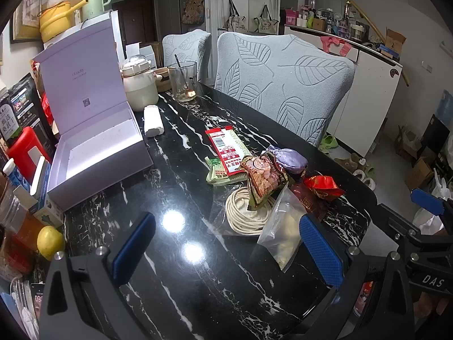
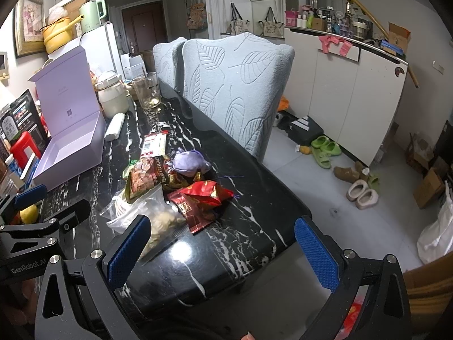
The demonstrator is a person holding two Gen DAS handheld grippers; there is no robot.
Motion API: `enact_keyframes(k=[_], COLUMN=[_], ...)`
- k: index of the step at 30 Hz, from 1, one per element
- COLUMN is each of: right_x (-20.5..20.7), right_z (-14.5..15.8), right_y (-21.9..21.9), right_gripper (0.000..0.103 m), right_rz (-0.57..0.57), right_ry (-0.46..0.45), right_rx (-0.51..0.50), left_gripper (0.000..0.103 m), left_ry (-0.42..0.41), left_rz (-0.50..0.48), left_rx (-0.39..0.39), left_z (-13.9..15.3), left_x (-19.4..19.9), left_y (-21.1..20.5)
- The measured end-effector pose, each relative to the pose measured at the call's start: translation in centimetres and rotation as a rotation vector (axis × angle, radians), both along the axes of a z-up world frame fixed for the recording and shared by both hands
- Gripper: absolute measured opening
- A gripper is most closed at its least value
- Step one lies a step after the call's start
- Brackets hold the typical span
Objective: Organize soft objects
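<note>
Hovering low over the black white-veined marble counter [image 1: 175, 187], the left hand-held gripper [image 1: 226, 246] has its blue-padded fingers spread wide with nothing between them. The right hand-held gripper [image 2: 223, 249] is just as wide and empty, near the counter's front edge. The soft things lie heaped together: a lilac cloth pouch [image 2: 188, 162], a shiny red foil packet [image 2: 208, 194], a clear plastic zip bag [image 1: 281, 232] and a coil of cream cord [image 1: 246, 212] under a brown snack wrapper [image 1: 264, 178]. An open lavender gift box [image 1: 96, 141] sits well apart at the left.
</note>
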State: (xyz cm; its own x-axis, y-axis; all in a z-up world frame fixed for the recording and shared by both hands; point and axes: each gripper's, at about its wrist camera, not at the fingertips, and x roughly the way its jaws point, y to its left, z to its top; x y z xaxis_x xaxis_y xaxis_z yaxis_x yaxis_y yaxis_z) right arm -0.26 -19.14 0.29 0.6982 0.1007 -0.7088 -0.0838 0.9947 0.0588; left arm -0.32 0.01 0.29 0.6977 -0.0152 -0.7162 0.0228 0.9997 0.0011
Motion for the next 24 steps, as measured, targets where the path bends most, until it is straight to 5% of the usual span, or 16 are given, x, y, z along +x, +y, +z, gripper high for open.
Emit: enact_keyframes(k=[24], right_x=[-0.04], right_z=[0.01], right_y=[0.14], right_gripper=[0.103], right_rz=[0.003], right_ry=[0.002], right_rx=[0.003], left_gripper=[0.103], left_ry=[-0.002], left_rz=[0.001], left_rx=[-0.009], left_z=[0.03], left_x=[0.01], left_y=[0.05])
